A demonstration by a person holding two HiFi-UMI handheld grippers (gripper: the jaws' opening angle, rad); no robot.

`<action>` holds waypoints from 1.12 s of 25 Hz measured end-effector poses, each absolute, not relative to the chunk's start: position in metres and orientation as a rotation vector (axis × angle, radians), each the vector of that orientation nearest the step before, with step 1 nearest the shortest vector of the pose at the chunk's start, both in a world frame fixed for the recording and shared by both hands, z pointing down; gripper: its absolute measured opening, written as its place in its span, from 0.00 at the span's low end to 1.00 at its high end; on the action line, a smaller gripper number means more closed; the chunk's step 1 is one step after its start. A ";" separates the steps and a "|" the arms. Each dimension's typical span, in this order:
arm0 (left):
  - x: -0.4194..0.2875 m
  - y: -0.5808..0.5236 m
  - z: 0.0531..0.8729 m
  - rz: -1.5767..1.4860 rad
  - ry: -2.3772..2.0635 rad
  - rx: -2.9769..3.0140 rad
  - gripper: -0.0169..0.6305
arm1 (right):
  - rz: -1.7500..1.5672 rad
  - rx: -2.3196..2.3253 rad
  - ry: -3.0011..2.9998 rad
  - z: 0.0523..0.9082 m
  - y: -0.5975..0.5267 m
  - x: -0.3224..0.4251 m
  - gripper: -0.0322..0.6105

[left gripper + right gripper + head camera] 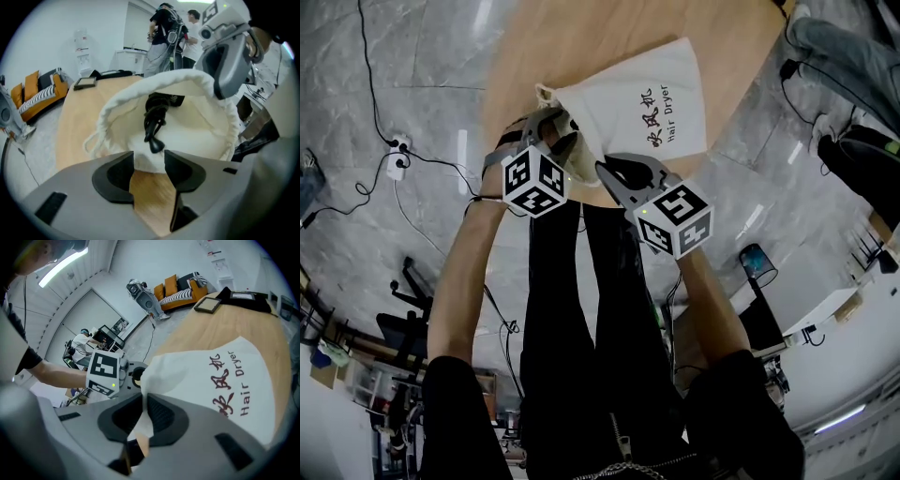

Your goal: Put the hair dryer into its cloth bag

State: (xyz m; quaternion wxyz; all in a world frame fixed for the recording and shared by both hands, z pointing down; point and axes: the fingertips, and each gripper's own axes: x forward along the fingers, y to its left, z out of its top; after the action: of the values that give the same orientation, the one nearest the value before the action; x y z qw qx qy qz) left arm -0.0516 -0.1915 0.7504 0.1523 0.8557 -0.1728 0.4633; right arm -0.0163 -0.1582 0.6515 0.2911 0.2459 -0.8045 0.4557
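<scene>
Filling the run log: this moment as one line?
right claw: shut on rim of white cloth drawstring bag | left claw: open at bag mouth | black hair-dryer cord and plug: inside bag

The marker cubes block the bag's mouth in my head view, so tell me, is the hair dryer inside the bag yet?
Observer: The left gripper view looks into the open cloth bag. A black cord with its plug lies inside.
Operator: Is the right gripper holding the bag?
Observer: Yes, its jaws are shut on a fold of the bag's cloth.
Operator: And the left gripper?
Observer: Its jaws stand apart. The bag's near edge lies at their tips, not pinched.
</scene>
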 end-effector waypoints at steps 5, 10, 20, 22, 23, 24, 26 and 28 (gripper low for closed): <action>-0.081 -0.173 0.764 1.326 -0.551 2.315 0.36 | 1.188 0.637 -2.066 0.686 -0.144 -0.027 0.12; -0.102 -0.157 0.762 1.306 -0.590 2.285 0.36 | 1.184 0.650 -1.975 0.725 -0.142 -0.038 0.12; -0.147 -0.146 0.713 1.161 -0.914 2.261 0.09 | 0.971 0.856 -1.906 0.740 -0.146 -0.037 0.27; -0.153 -0.142 0.703 1.137 -0.949 2.241 0.06 | 0.929 0.929 -1.923 0.724 -0.148 -0.038 0.29; -0.155 -0.141 0.696 1.113 -0.969 2.234 0.05 | 0.924 0.985 -1.947 0.711 -0.150 -0.037 0.29; -0.158 -0.142 0.688 1.083 -1.002 2.223 0.05 | 0.927 1.046 -1.983 0.696 -0.154 -0.037 0.29; -0.164 -0.144 0.667 1.011 -1.088 2.193 0.05 | 0.952 1.155 -2.050 0.663 -0.159 -0.035 0.23; -0.168 -0.145 0.643 0.939 -1.152 2.166 0.05 | 0.971 1.241 -2.067 0.632 -0.161 -0.031 0.12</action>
State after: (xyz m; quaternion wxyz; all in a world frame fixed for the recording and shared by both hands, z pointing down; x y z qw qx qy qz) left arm -0.1675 -0.1454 0.6428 0.2544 0.7974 -0.4242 0.3457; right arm -0.0306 -0.1615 0.6324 0.2679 0.4599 -0.7663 0.3598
